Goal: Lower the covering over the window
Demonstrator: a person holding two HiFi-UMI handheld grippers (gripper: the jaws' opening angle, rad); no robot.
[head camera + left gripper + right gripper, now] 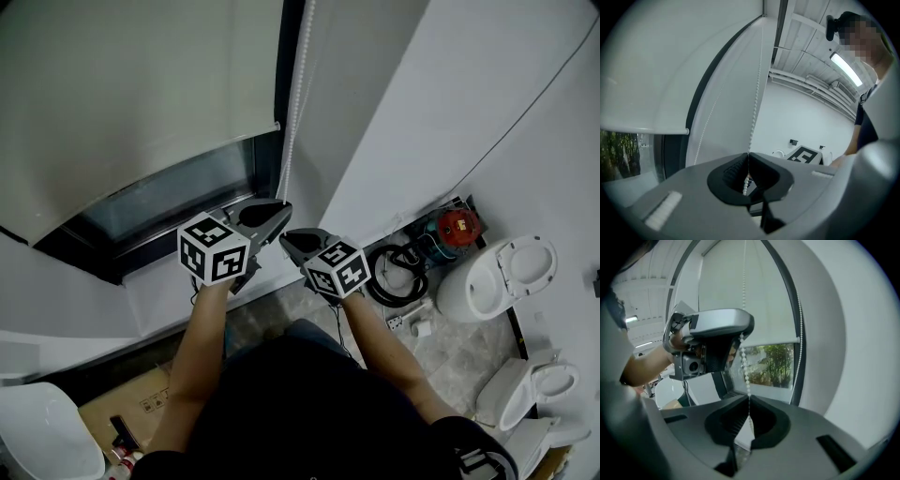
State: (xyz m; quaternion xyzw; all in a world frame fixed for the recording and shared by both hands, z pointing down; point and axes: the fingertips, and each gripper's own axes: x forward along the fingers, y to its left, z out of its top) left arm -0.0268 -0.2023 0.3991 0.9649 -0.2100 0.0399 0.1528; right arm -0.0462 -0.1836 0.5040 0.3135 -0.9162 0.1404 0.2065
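Note:
A white roller blind (131, 84) covers most of the window; its bottom bar (647, 130) hangs above a strip of bare glass (178, 202). A white bead chain (295, 94) runs down the window's right side. My left gripper (284, 211) is shut on that chain (753, 112), which passes between its closed jaws (748, 155). Just below it, my right gripper (284, 236) is shut on the same strand (744, 363), the beads entering its jaws (749, 398). The right gripper view shows the left gripper (717, 329) above, and a second strand (800, 333) hanging free by the frame.
Below the window runs a white sill (169, 286). On the floor to the right are a red device (457, 225), a coiled black hose (394, 272) and white toilets (497, 277). A cardboard box (141, 403) and a white seat (42, 441) lie at lower left.

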